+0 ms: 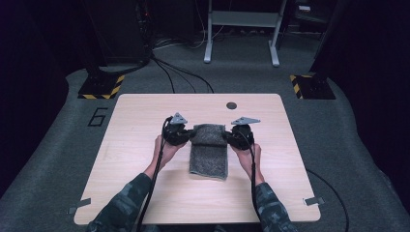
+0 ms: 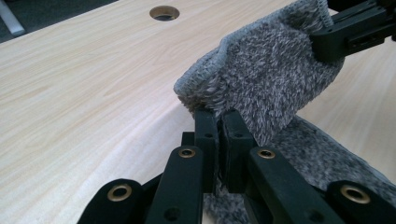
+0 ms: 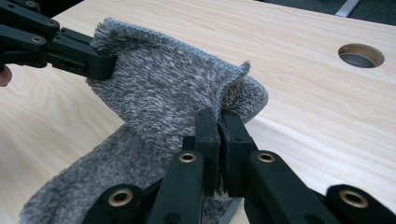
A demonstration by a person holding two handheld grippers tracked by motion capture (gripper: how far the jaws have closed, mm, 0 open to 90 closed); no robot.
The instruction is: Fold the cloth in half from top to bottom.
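Note:
A fluffy grey towel (image 1: 209, 154) lies lengthwise in the middle of the wooden table (image 1: 145, 111), its far end lifted and curled back over the rest. My left gripper (image 1: 190, 137) is shut on the far left corner, and my right gripper (image 1: 226, 137) is shut on the far right corner. In the left gripper view the pads (image 2: 205, 123) pinch the towel (image 2: 271, 74) at its hem, with the right gripper (image 2: 327, 42) clamped on the opposite corner. The right gripper view has its gripper (image 3: 218, 119) nipping the towel (image 3: 163, 88), the left gripper (image 3: 100, 63) holding the other corner.
A round cable hole (image 1: 231, 105) sits in the table behind the towel. Bare wood surrounds the towel on every side. Beyond the table are grey carpet, cables (image 1: 179, 72), two stands with hazard-striped bases (image 1: 101, 86) and a white frame (image 1: 241, 29).

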